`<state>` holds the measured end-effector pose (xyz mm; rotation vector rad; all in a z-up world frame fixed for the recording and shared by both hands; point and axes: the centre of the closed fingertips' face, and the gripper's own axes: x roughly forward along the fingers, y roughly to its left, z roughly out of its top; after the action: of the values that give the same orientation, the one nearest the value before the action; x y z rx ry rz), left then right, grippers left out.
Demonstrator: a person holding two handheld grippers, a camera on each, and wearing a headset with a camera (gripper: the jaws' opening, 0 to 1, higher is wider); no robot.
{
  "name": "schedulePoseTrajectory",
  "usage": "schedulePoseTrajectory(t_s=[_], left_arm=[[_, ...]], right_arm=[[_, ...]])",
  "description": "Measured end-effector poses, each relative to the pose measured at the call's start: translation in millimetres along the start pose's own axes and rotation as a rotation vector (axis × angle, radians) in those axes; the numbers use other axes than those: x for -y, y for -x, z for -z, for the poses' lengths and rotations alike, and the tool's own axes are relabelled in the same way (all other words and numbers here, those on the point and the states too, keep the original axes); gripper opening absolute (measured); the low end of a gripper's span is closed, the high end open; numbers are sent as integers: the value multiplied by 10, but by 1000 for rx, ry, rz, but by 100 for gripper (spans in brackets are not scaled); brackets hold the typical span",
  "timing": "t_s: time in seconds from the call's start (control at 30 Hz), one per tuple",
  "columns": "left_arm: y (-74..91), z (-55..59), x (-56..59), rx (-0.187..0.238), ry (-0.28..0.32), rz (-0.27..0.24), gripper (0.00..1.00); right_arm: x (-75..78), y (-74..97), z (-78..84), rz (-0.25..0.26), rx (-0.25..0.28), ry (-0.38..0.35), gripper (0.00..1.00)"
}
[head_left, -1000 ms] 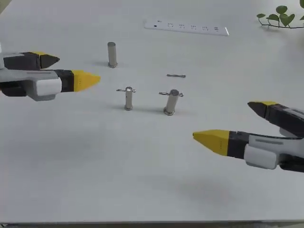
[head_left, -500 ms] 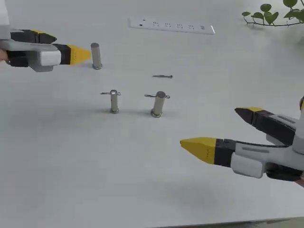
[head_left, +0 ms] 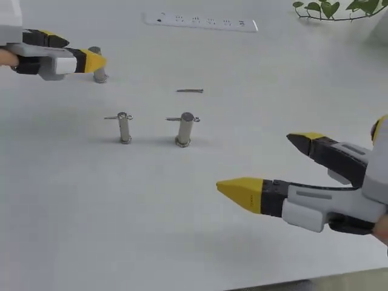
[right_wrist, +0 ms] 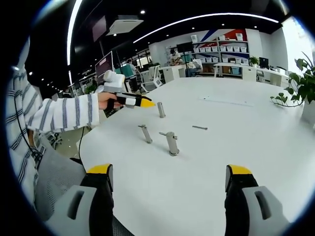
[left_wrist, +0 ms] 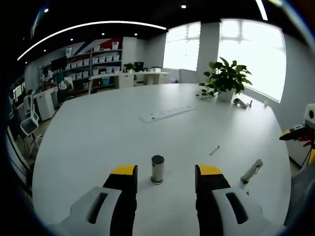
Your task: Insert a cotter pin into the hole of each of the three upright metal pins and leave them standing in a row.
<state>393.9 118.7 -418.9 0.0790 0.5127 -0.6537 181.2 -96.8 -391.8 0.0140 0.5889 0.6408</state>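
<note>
A bare upright metal pin (head_left: pixel 99 74) (left_wrist: pixel 157 168) (right_wrist: pixel 161 109) stands at the far left. My left gripper (head_left: pixel 82 51) (left_wrist: pixel 166 171) is open, and the pin sits just ahead of the gap between its yellow tips. Two more upright pins (head_left: pixel 124 127) (head_left: pixel 184 129) each carry a cotter pin through the top; the right gripper view shows them too (right_wrist: pixel 145 132) (right_wrist: pixel 171 142). A loose cotter pin (head_left: pixel 190 91) (left_wrist: pixel 214 150) (right_wrist: pixel 200 128) lies flat behind them. My right gripper (head_left: pixel 254 162) (right_wrist: pixel 170 170) hovers open and holds nothing, at the near right, well short of the pins.
A white power strip (head_left: pixel 200 21) (left_wrist: pixel 167 113) lies at the table's far side. A potted plant (head_left: pixel 333 9) (left_wrist: pixel 225 78) stands at the far right. A striped sleeve (right_wrist: pixel 59 113) reaches in behind the left gripper. The white table (head_left: pixel 91 212) is bare in front.
My left gripper has moved up to the bare pin at the far left, its tips now level with it. The right gripper has hardly moved. The head view has shifted.
</note>
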Motion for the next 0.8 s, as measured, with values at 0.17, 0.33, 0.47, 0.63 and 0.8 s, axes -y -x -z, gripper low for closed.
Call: schedulePoseTrajectory(t_s=[0.17, 0.33, 0.47, 0.63, 0.8], left_arm=[[-155, 72, -61, -20, 40, -11, 38], [-265, 132, -63, -29, 52, -11, 36], [-344, 198, -48, -42, 62, -3, 33], [-431, 254, -63, -50, 64, -9, 31], [-478, 273, -98, -43, 53, -22, 23]], right_arm=[[6, 4, 46, 4, -20, -1, 93], [-6, 5, 54, 0, -16, -14, 92], [-4, -21, 48, 0, -21, -15, 92], [-3, -39, 23, -6, -16, -14, 91], [-3, -47, 29, -13, -16, -18, 91]])
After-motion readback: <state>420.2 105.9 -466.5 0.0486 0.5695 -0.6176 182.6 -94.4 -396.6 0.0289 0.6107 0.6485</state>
